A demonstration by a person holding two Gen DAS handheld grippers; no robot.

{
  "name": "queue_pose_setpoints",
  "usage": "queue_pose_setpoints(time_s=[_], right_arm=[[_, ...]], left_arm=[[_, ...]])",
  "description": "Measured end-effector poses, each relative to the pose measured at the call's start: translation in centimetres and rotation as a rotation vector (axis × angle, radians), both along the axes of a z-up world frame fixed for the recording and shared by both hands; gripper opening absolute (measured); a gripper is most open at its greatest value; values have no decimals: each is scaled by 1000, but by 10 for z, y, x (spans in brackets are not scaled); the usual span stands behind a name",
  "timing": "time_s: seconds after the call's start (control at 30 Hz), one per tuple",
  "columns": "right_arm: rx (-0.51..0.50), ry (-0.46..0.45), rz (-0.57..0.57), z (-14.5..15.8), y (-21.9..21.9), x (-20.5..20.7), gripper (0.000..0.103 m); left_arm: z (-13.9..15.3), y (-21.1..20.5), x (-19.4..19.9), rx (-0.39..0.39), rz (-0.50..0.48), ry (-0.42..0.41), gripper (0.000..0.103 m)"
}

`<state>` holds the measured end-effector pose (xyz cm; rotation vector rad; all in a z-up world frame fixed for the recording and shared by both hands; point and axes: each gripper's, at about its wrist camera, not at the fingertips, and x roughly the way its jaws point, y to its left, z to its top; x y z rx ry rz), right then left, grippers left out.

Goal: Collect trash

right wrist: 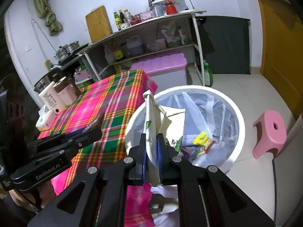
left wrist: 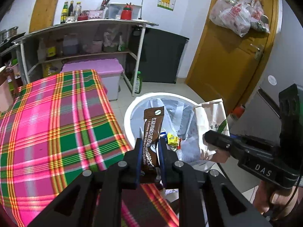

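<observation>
Clamped between the blue pads of the left tool [left wrist: 150, 149] is a brown coffee sachet [left wrist: 152, 130], standing upright with its long axis running away from the tool toward the white bin [left wrist: 130, 113]. The sachet's top hangs over the bin's near rim, with the bin's lined mouth beyond and below it. The right tool [right wrist: 151, 149] is closed on a cream paper bag [right wrist: 151, 117], also upright, its crumpled top just above the near-left part of the bin's rim. Both tools sit beside the plaid-covered bench [left wrist: 56, 123], which lies left of the bin. Inside the bin lie a yellow wrapper [right wrist: 201, 138] and other scraps. Both pieces look nearly over the bin's mouth; the right tool seems slightly nearer its middle, so a short push forward should precede letting go.
</observation>
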<state>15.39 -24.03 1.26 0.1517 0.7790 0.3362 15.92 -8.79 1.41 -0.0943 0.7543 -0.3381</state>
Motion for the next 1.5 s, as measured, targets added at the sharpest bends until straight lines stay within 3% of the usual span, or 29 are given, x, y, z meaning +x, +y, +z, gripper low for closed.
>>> queue_pose_setpoints(time_s=[0.67, 0.77, 0.83, 0.97, 1.07, 1.5], right_arm=[[-6, 100, -56, -34, -29, 31, 12], [-6, 109, -65, -37, -33, 34, 12], [-10, 109, -70, -38, -34, 34, 15], [-9, 104, -71, -37, -35, 33, 30], [-16, 87, -68, -33, -34, 30, 33], [-43, 15, -53, -8, -18, -3, 35]], left_arm=[[-22, -32, 46, -12, -72, 77, 18], [-24, -32, 51, -17, -76, 82, 26], [-24, -33, 52, -22, -74, 83, 37], [-23, -31, 51, -27, -69, 79, 40], [-20, -29, 47, -29, -65, 68, 40], [-4, -14, 11, -22, -22, 15, 40]])
